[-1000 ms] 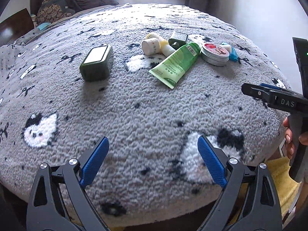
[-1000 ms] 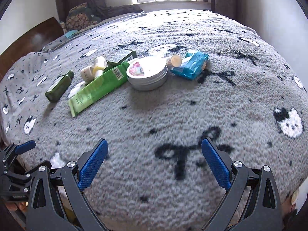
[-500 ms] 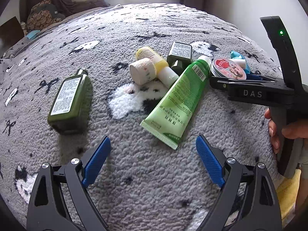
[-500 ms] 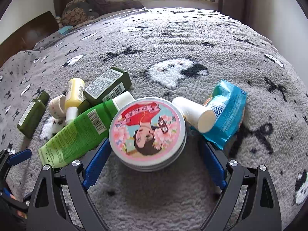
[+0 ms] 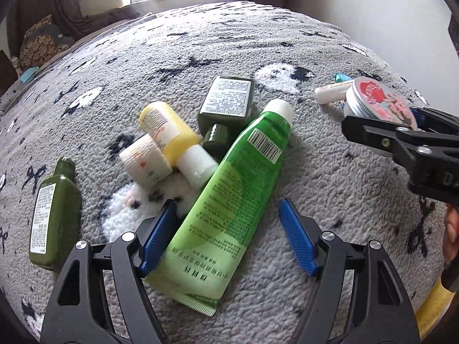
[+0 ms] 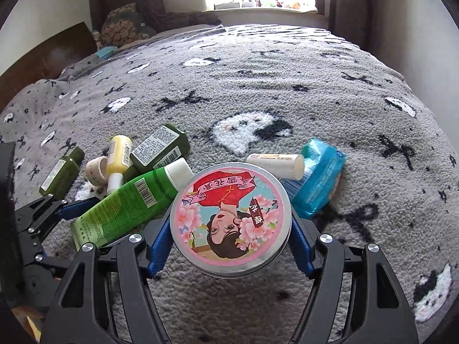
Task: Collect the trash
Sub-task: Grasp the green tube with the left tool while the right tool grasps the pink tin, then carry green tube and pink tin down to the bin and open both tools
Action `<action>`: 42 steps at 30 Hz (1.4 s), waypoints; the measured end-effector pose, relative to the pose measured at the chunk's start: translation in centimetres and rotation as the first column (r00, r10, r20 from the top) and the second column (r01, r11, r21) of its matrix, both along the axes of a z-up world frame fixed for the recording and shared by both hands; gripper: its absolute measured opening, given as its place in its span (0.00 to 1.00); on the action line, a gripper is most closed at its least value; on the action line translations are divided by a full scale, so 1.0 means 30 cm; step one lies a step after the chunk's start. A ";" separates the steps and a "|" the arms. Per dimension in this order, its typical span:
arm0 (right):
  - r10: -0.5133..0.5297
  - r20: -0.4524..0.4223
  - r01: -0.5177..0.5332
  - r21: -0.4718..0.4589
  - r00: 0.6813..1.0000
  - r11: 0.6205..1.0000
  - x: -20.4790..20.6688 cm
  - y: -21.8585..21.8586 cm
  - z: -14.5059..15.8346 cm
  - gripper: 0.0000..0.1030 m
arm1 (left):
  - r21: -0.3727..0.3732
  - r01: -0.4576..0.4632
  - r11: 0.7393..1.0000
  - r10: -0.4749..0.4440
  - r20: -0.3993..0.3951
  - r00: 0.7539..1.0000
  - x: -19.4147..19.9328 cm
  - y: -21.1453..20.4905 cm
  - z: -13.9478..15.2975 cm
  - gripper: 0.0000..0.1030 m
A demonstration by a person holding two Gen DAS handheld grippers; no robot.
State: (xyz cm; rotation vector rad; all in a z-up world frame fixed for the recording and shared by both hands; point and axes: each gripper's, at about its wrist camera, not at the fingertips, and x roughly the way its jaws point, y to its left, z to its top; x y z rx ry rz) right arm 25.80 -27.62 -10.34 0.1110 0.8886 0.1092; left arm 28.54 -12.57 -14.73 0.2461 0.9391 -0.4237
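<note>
A light green tube (image 5: 238, 200) lies on the grey blanket between the fingers of my left gripper (image 5: 226, 238). Its jaws are closing: the left pad touches the tube's edge, the right pad stands apart from it. In the right wrist view a round tin (image 6: 231, 218) with a pink and red picture lid fills the gap of my right gripper (image 6: 229, 243). Those jaws are closing too, and both blue pads sit against the tin's sides. The tin (image 5: 375, 103) also shows at the right of the left wrist view.
Around the tube lie a yellow bottle (image 5: 169, 134), a roll of tape (image 5: 146, 163) and two dark green bottles (image 5: 54, 215) (image 5: 226, 100). A white stick (image 6: 278, 163) and a blue packet (image 6: 318, 183) lie behind the tin. Pillows (image 6: 123, 28) and a window are at the far end.
Both grippers have moved forward over the bed to the pile. The tube has come between the left fingers and the tin between the right ones. Both pairs of jaws have narrowed.
</note>
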 end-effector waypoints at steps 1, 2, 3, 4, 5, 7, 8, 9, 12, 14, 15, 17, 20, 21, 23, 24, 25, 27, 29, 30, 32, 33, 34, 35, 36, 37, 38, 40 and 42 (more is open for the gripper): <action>-0.002 0.006 0.002 0.005 1.000 1.000 -0.007 -0.011 0.012 0.68 | 0.005 0.003 1.000 -0.003 0.003 1.000 0.006 -0.017 -0.001 0.67; -0.007 0.016 0.007 0.007 1.000 1.000 -0.016 -0.024 0.026 0.68 | 0.009 0.005 1.000 -0.005 0.005 1.000 0.012 -0.030 -0.002 0.67; -0.014 0.028 0.014 0.006 1.000 1.000 -0.024 -0.036 0.040 0.68 | 0.016 0.003 1.000 -0.003 0.003 1.000 0.019 -0.044 -0.005 0.64; -0.019 0.038 0.019 0.005 0.999 1.000 -0.030 -0.047 0.052 0.68 | 0.022 -0.004 1.000 0.004 0.002 1.000 0.023 -0.052 -0.008 0.61; -0.025 0.048 0.024 0.006 0.999 1.000 -0.037 -0.058 0.064 0.68 | 0.029 -0.008 1.000 0.008 0.004 1.000 0.023 -0.058 -0.008 0.59; -0.028 0.059 0.028 0.011 0.998 1.000 -0.050 -0.075 0.079 0.68 | 0.045 -0.008 0.999 0.008 0.014 1.000 0.009 -0.064 -0.005 0.56; -0.027 0.063 0.027 0.012 0.998 1.000 -0.056 -0.080 0.085 0.68 | 0.051 -0.009 0.999 0.008 0.019 1.000 0.000 -0.064 -0.003 0.55; -0.025 0.066 0.025 0.013 0.997 1.000 -0.064 -0.084 0.089 0.68 | 0.058 -0.009 0.998 0.008 0.022 1.000 -0.011 -0.062 -0.001 0.53; -0.017 0.069 0.017 0.014 0.997 1.000 -0.090 -0.085 0.095 0.68 | 0.040 -0.002 0.999 0.002 0.009 1.000 -0.044 -0.048 0.006 0.43; -0.009 0.066 0.008 0.017 0.998 1.000 -0.112 -0.080 0.096 0.68 | 0.033 0.000 0.999 0.000 0.008 1.000 -0.075 -0.042 0.014 0.41; -0.006 0.065 0.004 0.018 0.998 1.000 -0.127 -0.077 0.096 0.68 | 0.032 0.003 0.999 -0.003 0.008 1.000 -0.093 -0.039 0.016 0.39; -0.003 0.061 0.002 0.017 0.998 1.000 -0.155 -0.071 0.095 0.68 | 0.032 0.009 0.999 -0.009 0.015 1.000 -0.129 -0.029 0.019 0.38; 0.007 0.052 -0.008 0.021 0.999 1.000 -0.203 -0.061 0.091 0.68 | 0.025 0.014 1.000 -0.014 0.016 1.000 -0.190 -0.010 0.023 0.37; 0.010 0.048 -0.011 0.019 0.999 1.000 -0.221 -0.055 0.089 0.68 | 0.021 0.014 1.000 -0.014 0.015 1.000 -0.209 -0.001 0.025 0.37; 0.015 0.039 -0.016 0.015 0.999 1.000 -0.256 -0.043 0.081 0.68 | 0.012 0.014 1.000 -0.014 0.014 1.000 -0.250 0.019 0.029 0.37; 0.020 0.033 -0.020 0.010 0.999 1.000 -0.276 -0.034 0.076 0.68 | 0.007 0.011 1.000 -0.011 0.011 1.000 -0.272 0.032 0.031 0.37; 0.024 0.028 -0.024 0.006 0.999 1.000 -0.293 -0.027 0.070 0.68 | 0.005 0.007 1.000 -0.007 0.013 1.000 -0.296 0.045 0.033 0.37; 0.034 0.017 -0.035 0.003 0.999 0.999 -0.332 -0.012 0.059 0.68 | -0.001 0.002 1.000 -0.002 0.017 1.000 -0.344 0.069 0.040 0.36; 0.038 0.012 -0.038 0.004 0.999 0.999 -0.373 0.000 0.051 0.68 | -0.003 -0.005 1.000 0.005 0.022 1.000 -0.389 0.095 0.048 0.37; 0.039 0.011 -0.040 0.009 0.999 0.999 -0.388 0.004 0.050 0.68 | -0.003 -0.009 1.000 0.009 0.026 1.000 -0.412 0.107 0.053 0.37; 0.042 0.011 -0.042 0.017 0.999 0.999 -0.423 0.012 0.048 0.68 | -0.007 -0.018 1.000 0.018 0.036 0.999 -0.456 0.131 0.064 0.37; 0.044 0.013 -0.044 0.016 0.999 0.999 -0.445 0.018 0.049 0.68 | -0.013 -0.023 1.000 0.024 0.038 0.999 -0.478 0.145 0.071 0.36; 0.045 0.014 -0.046 0.014 0.999 0.999 -0.463 0.024 0.051 0.68 | -0.019 -0.028 0.999 0.029 0.042 0.999 -0.498 0.160 0.078 0.37; 0.047 0.015 -0.048 0.014 0.999 0.999 -0.480 0.028 0.052 0.68 | -0.021 -0.034 0.999 0.035 0.048 0.998 -0.518 0.172 0.085 0.36; 0.051 0.017 -0.051 0.016 0.999 0.999 -0.501 0.033 0.055 0.68 | -0.024 -0.039 0.999 0.040 0.053 0.998 -0.539 0.182 0.091 0.36; 0.053 0.020 -0.054 0.017 0.998 0.998 -0.520 0.037 0.058 0.68 | -0.027 -0.043 0.999 0.045 0.058 0.997 -0.560 0.195 0.098 0.36; 0.056 0.023 -0.057 0.019 0.998 0.998 -0.538 0.041 0.061 0.68 | -0.030 -0.047 0.998 0.048 0.061 0.997 -0.579 0.204 0.102 0.37; 0.065 0.032 -0.066 0.022 0.997 0.998 -0.582 0.051 0.068 0.68 | -0.034 -0.053 0.998 0.056 0.068 0.996 -0.623 0.224 0.111 0.36; 0.072 0.044 -0.073 0.018 0.996 0.997 -0.630 0.060 0.078 0.68 | -0.037 -0.060 0.997 0.063 0.074 0.995 -0.666 0.243 0.119 0.36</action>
